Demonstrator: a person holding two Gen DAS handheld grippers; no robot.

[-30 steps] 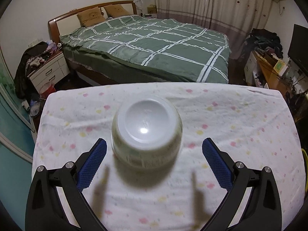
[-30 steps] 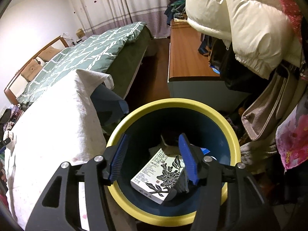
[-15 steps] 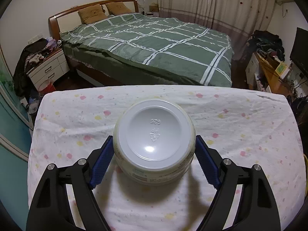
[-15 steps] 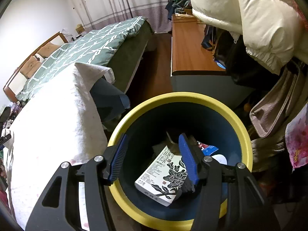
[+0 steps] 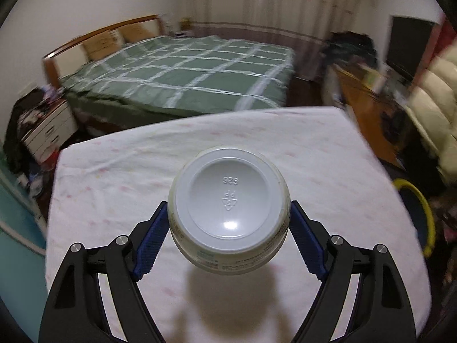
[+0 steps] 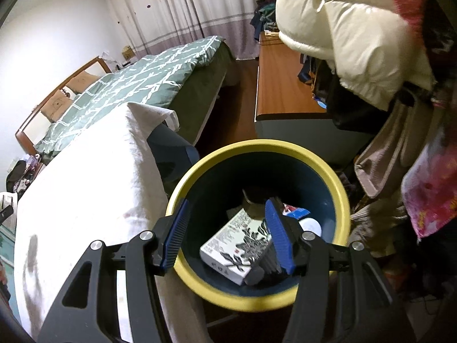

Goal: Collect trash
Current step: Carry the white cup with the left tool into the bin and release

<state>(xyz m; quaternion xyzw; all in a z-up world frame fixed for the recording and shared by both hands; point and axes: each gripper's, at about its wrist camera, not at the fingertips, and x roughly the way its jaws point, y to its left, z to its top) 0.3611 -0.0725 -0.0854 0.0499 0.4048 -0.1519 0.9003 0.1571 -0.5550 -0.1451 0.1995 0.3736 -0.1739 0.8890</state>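
Note:
A white plastic tub [image 5: 228, 200] with a printed label shows its bottom to the left wrist camera. My left gripper [image 5: 228, 207] is shut on it, a blue pad pressing each side. The tub hangs above the white spotted tablecloth [image 5: 300, 148] and casts a shadow on it. The yellow-rimmed blue bin [image 5: 422, 217] stands off the table's right edge. In the right wrist view my right gripper [image 6: 228, 204] stands open over the bin [image 6: 257, 145], with nothing between its fingers. Inside lie a black-and-white printed box [image 6: 234, 245], a black item [image 6: 265, 265] and small wrappers.
A green checked bed [image 5: 177, 77] lies beyond the table. A wooden desk [image 6: 282, 85] and a cream padded coat [image 6: 351, 28] crowd the right side behind the bin. A bedside cabinet [image 5: 48, 131] stands at far left. A blue chair [image 6: 171, 154] sits between table and bin.
My left gripper closed on the tub, lifted it off the cloth and swung right, bringing the bin into view. The right gripper drifted slightly over the bin.

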